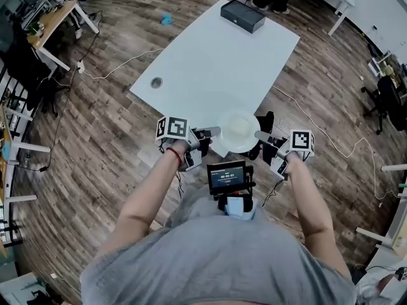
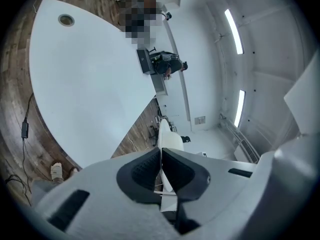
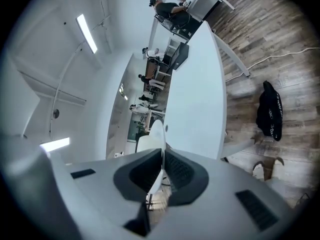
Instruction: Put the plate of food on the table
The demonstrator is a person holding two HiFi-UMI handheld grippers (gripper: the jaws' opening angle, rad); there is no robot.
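White round plate [image 1: 238, 131], pale food on it, level, at near corner of white table [image 1: 210, 62]

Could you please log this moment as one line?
left gripper: shut on plate | right gripper: shut on plate | plate: at near corner of table, unreleased

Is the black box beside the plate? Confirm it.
No, the black box sits at the table's far end, while the plate is at its near corner.

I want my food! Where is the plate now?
Head view, low centre: the plate is held between the left gripper and right gripper, at the white table's near edge.
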